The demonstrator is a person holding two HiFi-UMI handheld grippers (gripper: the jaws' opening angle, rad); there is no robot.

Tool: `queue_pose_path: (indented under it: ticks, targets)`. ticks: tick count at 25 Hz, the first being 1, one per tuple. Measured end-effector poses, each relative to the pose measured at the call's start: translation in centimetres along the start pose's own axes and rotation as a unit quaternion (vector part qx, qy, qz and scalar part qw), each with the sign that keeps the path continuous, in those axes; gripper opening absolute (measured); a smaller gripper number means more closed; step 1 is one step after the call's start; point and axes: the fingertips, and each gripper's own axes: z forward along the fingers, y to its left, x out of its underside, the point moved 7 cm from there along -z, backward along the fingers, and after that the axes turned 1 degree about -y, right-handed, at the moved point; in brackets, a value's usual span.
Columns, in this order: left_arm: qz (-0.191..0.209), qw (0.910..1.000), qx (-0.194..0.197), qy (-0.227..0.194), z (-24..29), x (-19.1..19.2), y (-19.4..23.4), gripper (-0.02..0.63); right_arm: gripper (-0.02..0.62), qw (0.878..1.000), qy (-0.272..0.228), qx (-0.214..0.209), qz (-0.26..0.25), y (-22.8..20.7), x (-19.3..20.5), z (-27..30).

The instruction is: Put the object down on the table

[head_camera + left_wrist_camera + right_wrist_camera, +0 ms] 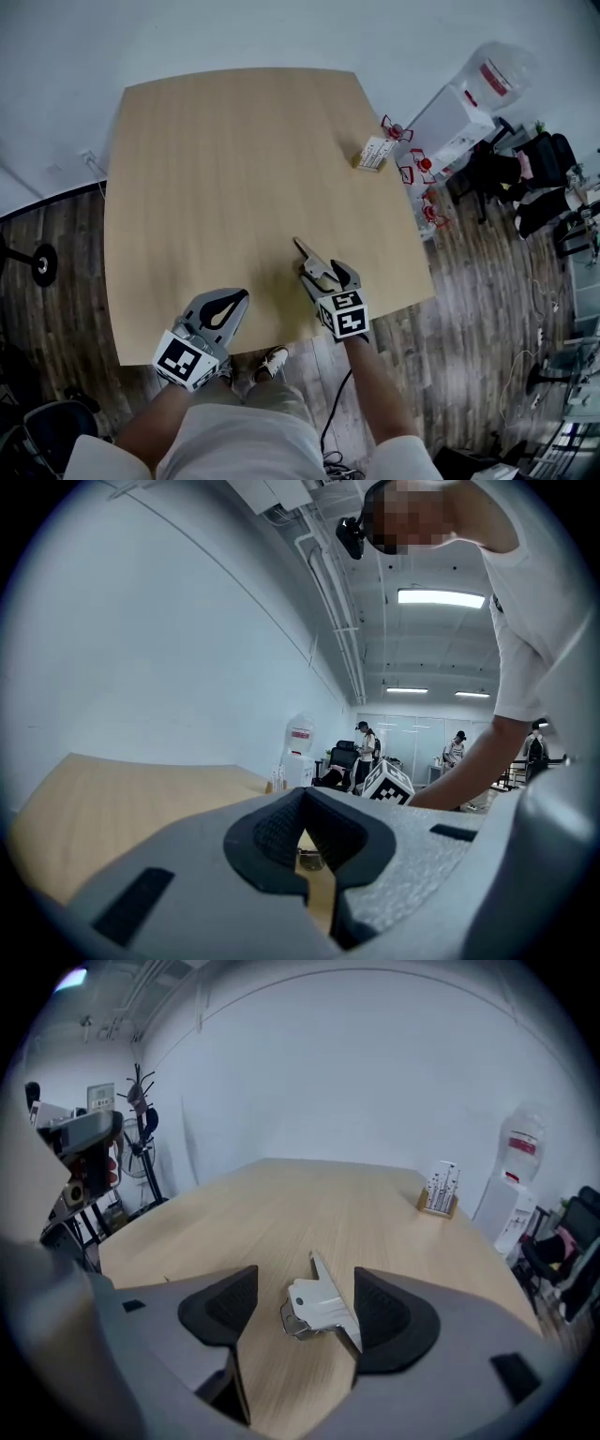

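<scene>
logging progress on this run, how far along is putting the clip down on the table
Done, it seems: the metal clip lies on the table. In hand: nothing. The right claw is open with the clip between its jaws, close to the right pad. The left claw is shut and empty. Left: probably only drawing the right claw clear.
</scene>
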Motion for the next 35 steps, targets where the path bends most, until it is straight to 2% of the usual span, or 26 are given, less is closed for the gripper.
queue_pose_path:
  ticks: [7, 10, 14, 18, 22, 26, 30, 35]
  targets:
    - [0.015, 0.9997, 0.021, -0.006, 0.0, -1.6, -0.2, 0.006, 0.293, 0.996, -0.043, 0.036, 0.065, 0.3, 0.2, -4.1]
    - [0.023, 0.9993, 0.028, -0.011, 0.1, -2.5, -0.3, 0.006, 0.291, 0.995, -0.051, 0.038, 0.073, 0.6, 0.2, -5.2]
    - [0.034, 0.9987, 0.034, -0.016, 0.6, -3.8, -0.5, 0.006, 0.249, 0.991, -0.074, 0.049, 0.098, 0.1, -0.1, -6.8]
    - [0.044, 0.9982, 0.035, -0.022, 0.9, -5.2, -0.6, 0.006, 0.216, 0.980, -0.109, 0.068, 0.151, -1.3, 0.3, -9.4]
    - [0.061, 0.9970, 0.041, -0.025, 0.9, -6.8, -0.6, 0.006, 0.151, 0.968, -0.138, 0.090, 0.189, -2.3, 1.1, -12.4]
    - [0.067, 0.9964, 0.043, -0.031, 1.7, -7.7, -0.9, 0.006, 0.147, 0.951, -0.177, 0.115, 0.225, -3.8, 1.5, -15.3]
    - [0.079, 0.9948, 0.047, -0.045, 2.3, -9.0, -1.6, 0.006, 0.096, 0.942, -0.199, 0.134, 0.235, -4.8, 1.8, -18.1]
    - [0.093, 0.9930, 0.035, -0.065, 2.0, -11.2, -1.8, 0.006, 0.039, 0.933, -0.238, 0.148, 0.225, -6.3, 0.2, -21.8]
